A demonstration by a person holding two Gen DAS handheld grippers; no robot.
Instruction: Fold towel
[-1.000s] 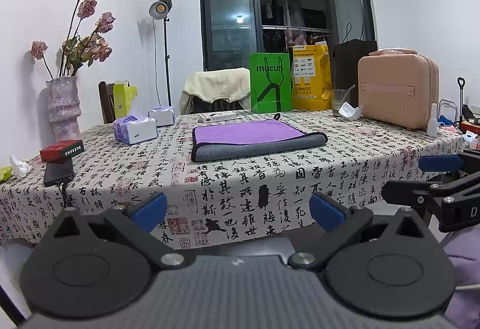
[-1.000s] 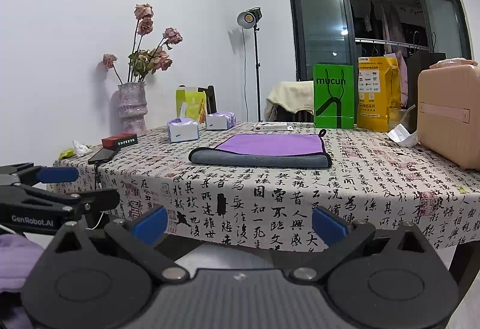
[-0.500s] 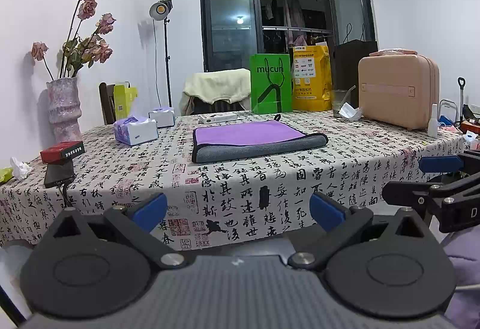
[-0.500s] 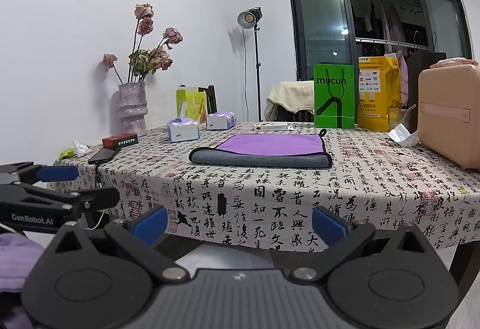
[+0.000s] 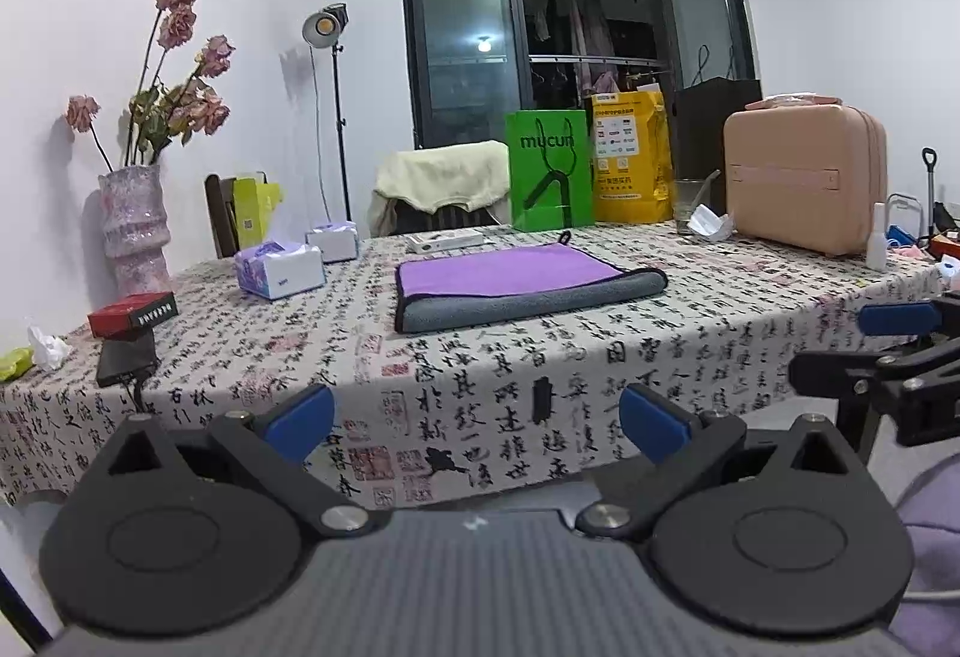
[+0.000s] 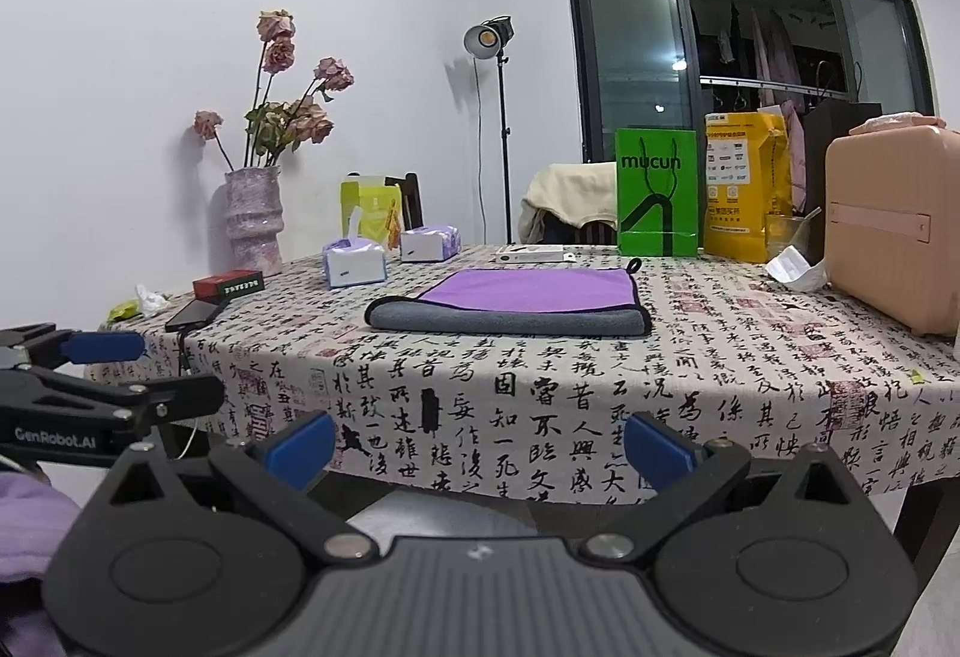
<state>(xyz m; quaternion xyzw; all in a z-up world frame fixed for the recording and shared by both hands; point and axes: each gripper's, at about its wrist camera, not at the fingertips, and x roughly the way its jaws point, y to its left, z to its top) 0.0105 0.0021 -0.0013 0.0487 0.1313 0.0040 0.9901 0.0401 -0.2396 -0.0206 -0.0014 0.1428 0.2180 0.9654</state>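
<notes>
A purple and grey towel (image 5: 516,282) lies flat on the table (image 5: 600,357), folded over with a thick grey rolled edge toward me; it also shows in the right wrist view (image 6: 516,300). My left gripper (image 5: 474,420) is open and empty, held below and in front of the table's near edge. My right gripper (image 6: 477,441) is open and empty at the same height. Each gripper shows at the side of the other's view, the right gripper (image 5: 888,357) and the left gripper (image 6: 90,375). Both are well short of the towel.
On the table: a vase of dried roses (image 5: 135,231), tissue packs (image 5: 279,270), a red box (image 5: 133,312), a phone (image 5: 126,360), a green bag (image 5: 549,177), a yellow bag (image 5: 630,156), a pink case (image 5: 804,177). A draped chair (image 5: 441,183) stands behind.
</notes>
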